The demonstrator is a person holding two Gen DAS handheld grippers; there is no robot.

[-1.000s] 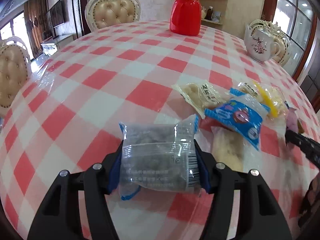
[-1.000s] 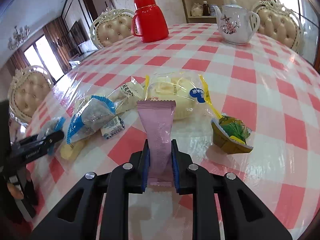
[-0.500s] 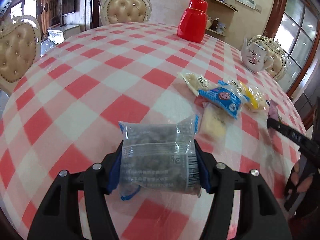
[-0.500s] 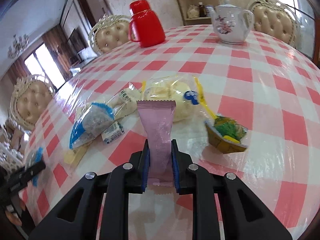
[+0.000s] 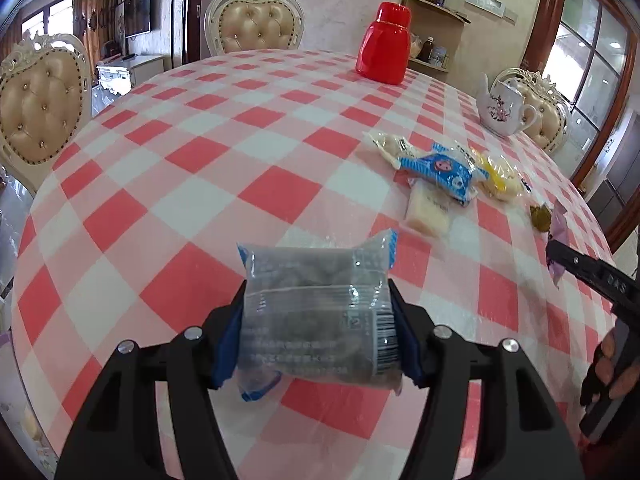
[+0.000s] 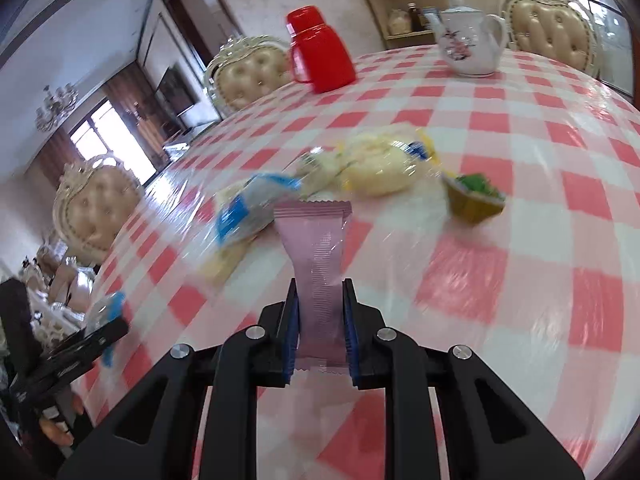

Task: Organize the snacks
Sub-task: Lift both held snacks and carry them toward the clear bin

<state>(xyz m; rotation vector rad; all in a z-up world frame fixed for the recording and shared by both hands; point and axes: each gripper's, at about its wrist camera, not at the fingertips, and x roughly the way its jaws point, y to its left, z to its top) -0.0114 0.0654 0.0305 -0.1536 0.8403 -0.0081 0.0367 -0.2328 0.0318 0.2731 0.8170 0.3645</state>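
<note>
My left gripper (image 5: 316,328) is shut on a clear snack packet with dark filling (image 5: 316,312), held above the near part of the checked table (image 5: 168,184). My right gripper (image 6: 320,320) is shut on a slim pink wrapper (image 6: 316,256) that stands up between its pads. A pile of snacks lies on the cloth: a blue-and-white packet (image 5: 440,168), a pale wafer pack (image 5: 426,212), a yellow bun bag (image 6: 380,164) and a small green-topped cup (image 6: 474,200). The right gripper also shows at the left wrist view's right edge (image 5: 560,250), the left one at the right wrist view's lower left (image 6: 106,322).
A red flask (image 5: 384,50) and a white flowered teapot (image 5: 502,112) stand at the table's far side. Padded cream chairs (image 5: 38,104) ring the table. A person's hand (image 5: 608,372) grips the right tool's handle. A shelf (image 6: 400,4) stands behind.
Both grippers have drawn back from the snack pile, which now looks smaller and farther. The left view swung left and the right view tilted; each packet stays gripped.
</note>
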